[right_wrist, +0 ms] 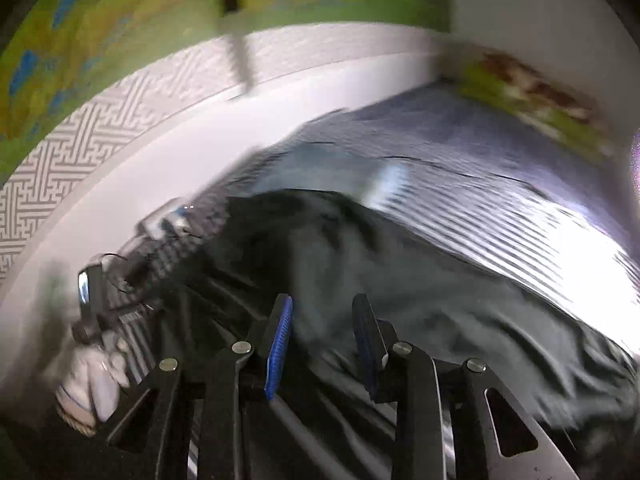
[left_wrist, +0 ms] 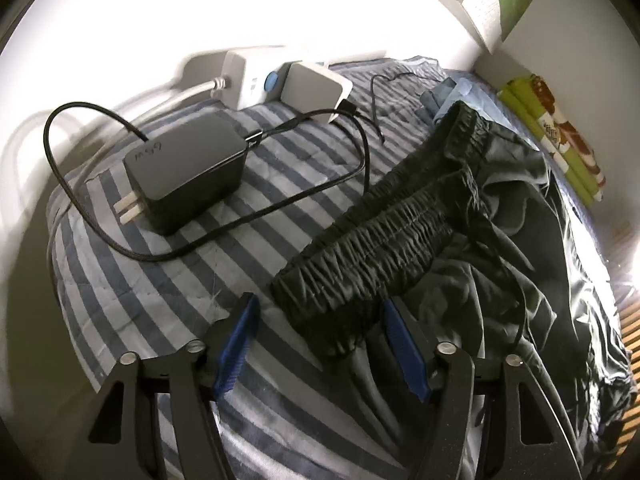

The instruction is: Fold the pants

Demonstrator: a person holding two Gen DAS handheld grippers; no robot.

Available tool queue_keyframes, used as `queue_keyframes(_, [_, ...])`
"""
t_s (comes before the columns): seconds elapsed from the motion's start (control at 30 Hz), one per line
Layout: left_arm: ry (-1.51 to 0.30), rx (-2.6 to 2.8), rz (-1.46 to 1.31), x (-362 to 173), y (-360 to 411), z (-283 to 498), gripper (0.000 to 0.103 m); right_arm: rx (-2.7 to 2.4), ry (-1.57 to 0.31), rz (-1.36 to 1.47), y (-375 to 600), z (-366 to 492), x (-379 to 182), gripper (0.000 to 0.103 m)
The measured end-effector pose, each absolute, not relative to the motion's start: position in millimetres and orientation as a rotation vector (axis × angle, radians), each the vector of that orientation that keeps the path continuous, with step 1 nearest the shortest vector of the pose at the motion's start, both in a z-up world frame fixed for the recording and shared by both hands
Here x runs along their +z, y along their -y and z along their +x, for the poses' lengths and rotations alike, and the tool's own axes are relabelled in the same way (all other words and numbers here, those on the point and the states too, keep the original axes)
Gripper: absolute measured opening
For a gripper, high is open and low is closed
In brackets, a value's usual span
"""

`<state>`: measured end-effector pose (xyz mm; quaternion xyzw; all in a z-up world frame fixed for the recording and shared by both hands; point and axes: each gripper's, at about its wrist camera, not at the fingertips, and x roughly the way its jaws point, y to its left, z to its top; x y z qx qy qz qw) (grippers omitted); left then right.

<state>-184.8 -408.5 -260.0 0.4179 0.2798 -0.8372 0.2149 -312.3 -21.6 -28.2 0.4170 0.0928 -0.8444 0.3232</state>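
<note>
Black pants (left_wrist: pixel 460 248) lie crumpled on a blue-and-white striped bedcover (left_wrist: pixel 168 292), their gathered elastic waistband (left_wrist: pixel 372 236) running diagonally. My left gripper (left_wrist: pixel 320 314) hovers low over the near end of that waistband. Its blue pads (left_wrist: pixel 240 332) stand wide apart, with the waistband's corner lying between them and not pinched. The right wrist view is smeared by motion. There my right gripper (right_wrist: pixel 322 312) sits above the dark pants (right_wrist: pixel 420 312), its blue pads (right_wrist: pixel 280 332) a short way apart with only fabric showing below the gap.
On the bedcover left of the pants lie a black power adapter (left_wrist: pixel 188 172) with a looping black cable (left_wrist: pixel 248 220), and a white power strip (left_wrist: pixel 248 80). Light blue cloth (left_wrist: pixel 452 92) and a green roll (left_wrist: pixel 560 132) lie by the far wall. The bed's edge falls off at the right.
</note>
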Motion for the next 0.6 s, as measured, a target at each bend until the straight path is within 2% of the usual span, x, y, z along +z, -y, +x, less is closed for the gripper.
queue_keyframes(0.3, [-0.757, -2.374, 1.156, -260.4, 412.1, -193.3, 0.042, -2.09, -0.557, 1.043, 210.4, -388.3, -100.9, 0.033])
queue_keyframes(0.47, [-0.724, -2.418, 1.16, -257.9, 413.0, -191.8, 0.029, -2.052, -0.63, 1.043, 272.3, -425.0, -132.7, 0.047])
queue_keyframes(0.6, [-0.784, -2.442, 1.147, -259.0, 419.3, -185.7, 0.021, -1.986, -0.673, 1.065, 305.0, -438.4, -156.7, 0.048])
